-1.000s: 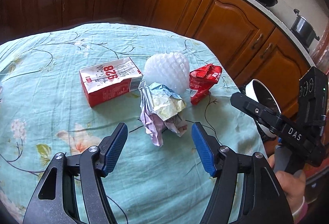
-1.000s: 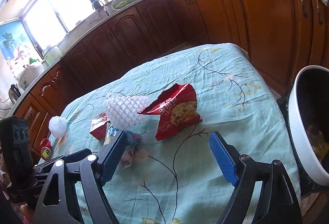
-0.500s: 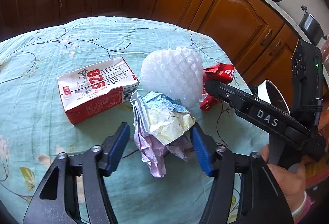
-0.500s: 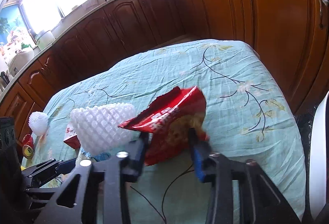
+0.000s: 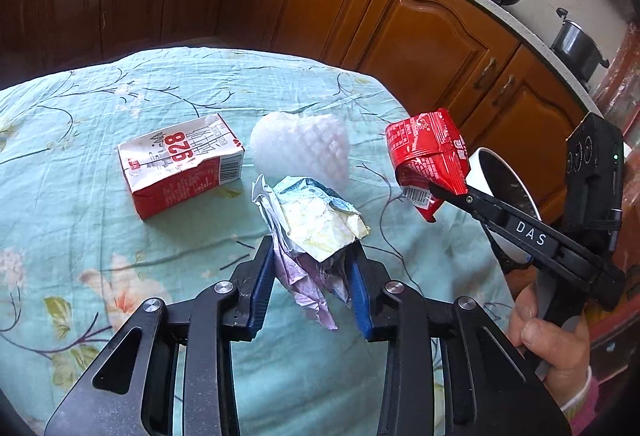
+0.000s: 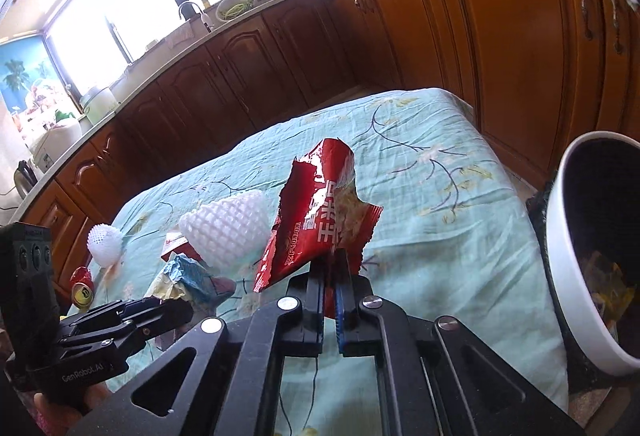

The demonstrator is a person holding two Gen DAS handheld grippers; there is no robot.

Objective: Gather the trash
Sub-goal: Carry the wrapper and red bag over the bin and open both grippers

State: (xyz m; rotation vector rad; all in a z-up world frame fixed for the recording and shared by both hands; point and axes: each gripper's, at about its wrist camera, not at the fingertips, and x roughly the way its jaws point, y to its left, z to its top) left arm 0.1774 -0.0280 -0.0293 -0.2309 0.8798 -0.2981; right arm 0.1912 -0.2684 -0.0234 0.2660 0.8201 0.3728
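Note:
A crumpled wad of paper [image 5: 316, 220] lies on the teal flowered tablecloth [image 5: 80, 236]. My left gripper [image 5: 312, 256] straddles it, jaws closing, and both blue pads touch the wad's sides. The same wad [image 6: 188, 276] shows in the right wrist view in front of the left gripper [image 6: 168, 310]. A torn red snack bag [image 6: 320, 220] hangs above the cloth, with my right gripper [image 6: 330, 268] shut on its lower edge. In the left wrist view the bag [image 5: 428, 152] sits at the tip of the right gripper [image 5: 436, 192], at the table's right side.
A red-and-white carton [image 5: 184, 164] and a white foam net [image 5: 300, 148] lie just behind the wad. A white bin [image 6: 560, 236] with trash inside stands off the table's right edge. A smaller foam net [image 6: 105, 240] and a red can [image 6: 82, 286] sit far left. Wooden cabinets ring the table.
My left gripper moved forward around the paper wad and narrowed onto it. The right gripper reached the red bag, shut on it and lifted it off the cloth toward the right.

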